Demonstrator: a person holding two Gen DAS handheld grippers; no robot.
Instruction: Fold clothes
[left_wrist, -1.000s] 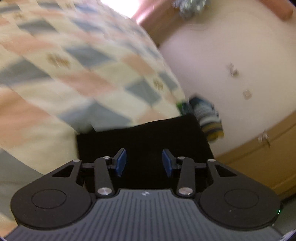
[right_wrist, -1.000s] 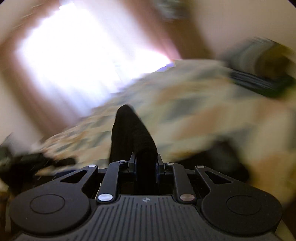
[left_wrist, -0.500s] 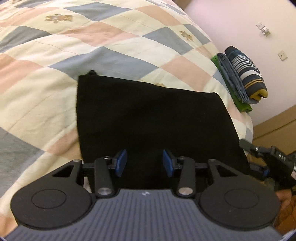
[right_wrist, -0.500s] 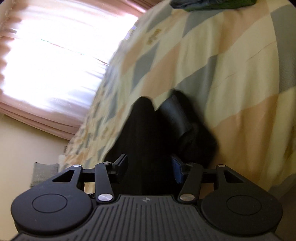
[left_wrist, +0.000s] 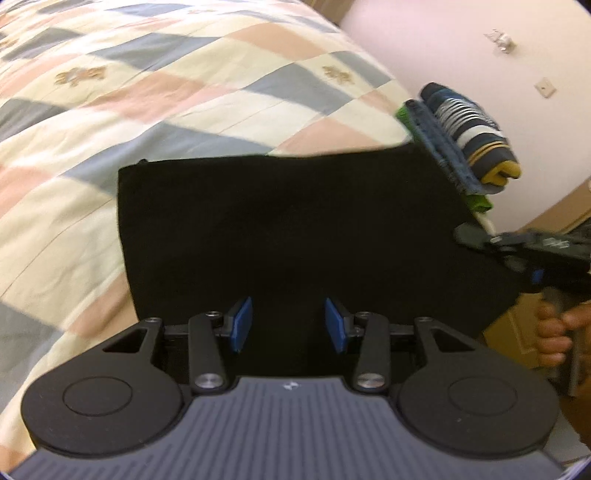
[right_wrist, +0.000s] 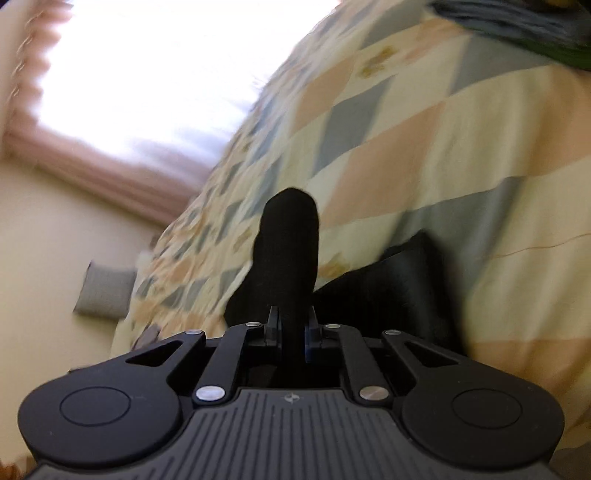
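Note:
A black garment (left_wrist: 288, 221) lies folded flat as a rectangle on the patchwork quilt (left_wrist: 184, 92) at the bed's near right corner. My left gripper (left_wrist: 290, 325) hovers over its near edge, blue pads apart, nothing pinched between them. At the garment's right edge my right gripper (left_wrist: 467, 236) reaches in, carried by a hand (left_wrist: 554, 332). In the right wrist view that gripper (right_wrist: 291, 328) is shut on a fold of the black garment (right_wrist: 288, 240), which stands up past the pads. More of the cloth bunches to the right.
A stack of folded clothes (left_wrist: 465, 140), striped navy on blue and green, sits at the bed's right edge just beyond the garment; it shows again (right_wrist: 517, 26) at the top right. A pink wall (left_wrist: 461, 44) lies behind. A bright curtained window (right_wrist: 166, 74) is at the far side.
The right gripper let go of the black cloth, opened, then shut again on a fold at the garment's edge. The left gripper moved closer over the flat garment, pads unchanged.

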